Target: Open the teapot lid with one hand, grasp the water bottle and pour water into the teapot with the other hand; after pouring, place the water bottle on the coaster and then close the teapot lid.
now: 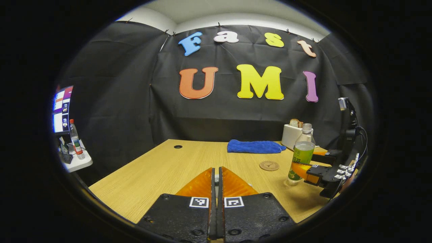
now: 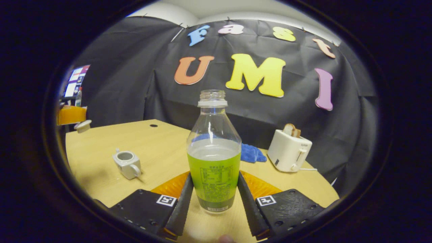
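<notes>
Nearest the lens in the left gripper view, the left gripper (image 1: 216,170) is seen drawn almost fully together, with a small white piece pinched between its fingers. In the right gripper view, at the far left, the teapot lid (image 2: 82,126) is seen hanging under that same gripper, raised above the table (image 2: 101,141). The lid is therefore judged to be held by its knob.

Further right, the teapot (image 2: 126,164) stands on the table with its mouth uncovered, so the lid-opening step is judged done.

In the middle of the right gripper view, the water bottle (image 2: 214,158) stands upright and uncapped, its base apparently on the table. It is flanked by the fingers (image 2: 182,202) of the right gripper (image 2: 215,177), which appear to press on both sides of its lower half. The grasp is judged made, while lifting and pouring are not yet done. The teapot lies well apart from the bottle, to its left.

The coaster (image 1: 269,165) is seen bare, just left of the bottle in the left gripper view. Setting the bottle there and closing the lid are left.
</notes>
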The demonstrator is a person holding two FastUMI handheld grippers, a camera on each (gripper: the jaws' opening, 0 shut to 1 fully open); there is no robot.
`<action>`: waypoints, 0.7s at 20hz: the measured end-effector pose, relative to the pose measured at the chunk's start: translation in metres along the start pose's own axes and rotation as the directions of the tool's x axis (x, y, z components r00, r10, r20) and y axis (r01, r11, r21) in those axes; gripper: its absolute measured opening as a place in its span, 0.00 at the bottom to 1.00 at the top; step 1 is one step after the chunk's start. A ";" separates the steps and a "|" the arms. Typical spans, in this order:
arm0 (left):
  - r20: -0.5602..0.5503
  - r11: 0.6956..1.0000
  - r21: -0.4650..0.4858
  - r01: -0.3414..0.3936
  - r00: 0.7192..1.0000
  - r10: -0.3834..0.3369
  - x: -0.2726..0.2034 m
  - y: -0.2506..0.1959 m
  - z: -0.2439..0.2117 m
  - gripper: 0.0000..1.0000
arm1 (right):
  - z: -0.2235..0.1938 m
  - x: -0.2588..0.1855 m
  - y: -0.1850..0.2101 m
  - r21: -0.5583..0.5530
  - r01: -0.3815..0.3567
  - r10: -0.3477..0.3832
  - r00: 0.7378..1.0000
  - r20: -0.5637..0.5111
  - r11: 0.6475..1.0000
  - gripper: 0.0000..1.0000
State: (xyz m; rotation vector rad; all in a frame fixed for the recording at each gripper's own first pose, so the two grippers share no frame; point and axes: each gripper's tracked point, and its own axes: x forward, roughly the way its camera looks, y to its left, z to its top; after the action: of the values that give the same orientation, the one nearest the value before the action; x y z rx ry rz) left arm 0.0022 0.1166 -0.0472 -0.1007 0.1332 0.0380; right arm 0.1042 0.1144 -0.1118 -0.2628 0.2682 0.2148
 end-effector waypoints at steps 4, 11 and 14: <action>0.003 1.000 -0.004 0.004 1.000 -0.004 0.001 0.005 -0.003 0.02 | 0.011 0.008 0.009 -0.188 -0.012 0.010 1.000 -0.011 0.982 0.70; 0.010 1.000 -0.015 -0.027 1.000 0.027 0.001 0.028 -0.004 0.03 | 0.020 0.036 0.028 -0.503 -0.001 -0.004 1.000 -0.010 0.864 0.71; 0.015 0.999 -0.017 -0.037 0.999 0.037 -0.001 0.035 -0.004 0.02 | 0.028 0.043 0.036 -0.627 0.034 -0.024 0.999 0.024 0.778 0.71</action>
State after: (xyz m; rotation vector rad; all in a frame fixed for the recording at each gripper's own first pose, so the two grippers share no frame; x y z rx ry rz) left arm -0.0010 0.1511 -0.0540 -0.1148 0.1191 0.0766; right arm 0.1422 0.1633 -0.1060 -0.9364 0.1683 0.2725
